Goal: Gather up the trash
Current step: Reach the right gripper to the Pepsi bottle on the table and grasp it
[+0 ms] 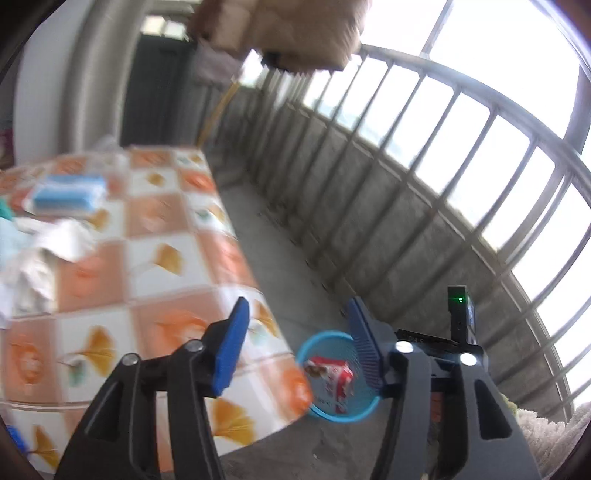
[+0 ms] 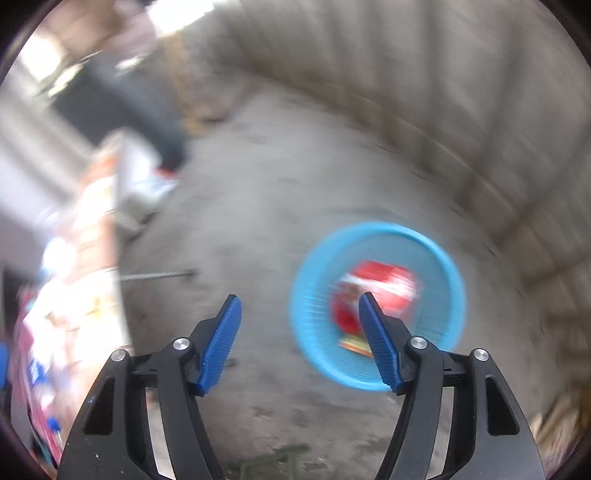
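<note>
A round blue basket [image 2: 317, 354] stands on the concrete floor, with a red and white wrapper [image 2: 384, 288] lying inside it. My right gripper [image 2: 299, 306] hangs open above the floor, nothing between its blue pads; its right pad overlaps the basket in the picture. In the left wrist view the same basket [image 1: 321, 338] and wrapper [image 1: 332, 373] show below the table's corner. My left gripper [image 1: 297, 314] is open and empty over that corner. Crumpled white paper [image 1: 48, 251] and a blue packet [image 1: 68, 194] lie on the table, blurred.
The table [image 1: 155, 236] wears an orange and white leaf-patterned cloth. A concrete parapet with metal railing [image 1: 424, 155] runs along the right. Brown cardboard [image 1: 288, 29] hangs at the top. A device with a green light [image 1: 460, 314] sits by the left gripper.
</note>
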Demonstrator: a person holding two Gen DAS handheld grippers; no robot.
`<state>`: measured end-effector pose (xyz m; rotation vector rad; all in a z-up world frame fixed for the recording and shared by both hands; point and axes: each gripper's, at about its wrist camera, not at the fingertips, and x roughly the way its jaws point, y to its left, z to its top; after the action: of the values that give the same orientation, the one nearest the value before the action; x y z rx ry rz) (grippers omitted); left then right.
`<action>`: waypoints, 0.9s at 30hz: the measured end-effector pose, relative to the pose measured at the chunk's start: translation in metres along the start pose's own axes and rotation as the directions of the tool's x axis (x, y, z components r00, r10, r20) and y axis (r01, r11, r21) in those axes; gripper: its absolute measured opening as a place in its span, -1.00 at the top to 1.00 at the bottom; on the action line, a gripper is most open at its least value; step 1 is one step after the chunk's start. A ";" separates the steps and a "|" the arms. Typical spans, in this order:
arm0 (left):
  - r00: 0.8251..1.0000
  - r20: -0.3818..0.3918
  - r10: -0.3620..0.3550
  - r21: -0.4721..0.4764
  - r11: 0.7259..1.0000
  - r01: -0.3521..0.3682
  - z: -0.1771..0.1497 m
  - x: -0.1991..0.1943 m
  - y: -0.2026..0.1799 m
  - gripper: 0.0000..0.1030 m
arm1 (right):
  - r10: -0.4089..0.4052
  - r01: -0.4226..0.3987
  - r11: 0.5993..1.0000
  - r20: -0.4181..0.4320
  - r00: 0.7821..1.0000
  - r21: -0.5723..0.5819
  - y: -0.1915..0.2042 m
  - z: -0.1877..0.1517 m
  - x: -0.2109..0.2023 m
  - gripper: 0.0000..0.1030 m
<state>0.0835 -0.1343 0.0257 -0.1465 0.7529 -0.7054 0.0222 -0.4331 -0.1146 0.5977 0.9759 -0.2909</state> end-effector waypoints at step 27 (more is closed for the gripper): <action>0.743 -0.001 0.669 -0.549 0.621 -0.560 -0.091 -0.219 0.264 -0.42 | 0.279 -0.593 0.438 -0.525 0.804 -0.675 0.493 -0.157 0.054 -0.47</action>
<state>0.0507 0.2173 -0.0108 -0.4243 0.7162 0.2060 0.1836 0.0581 -0.0568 -0.0092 1.1099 0.7877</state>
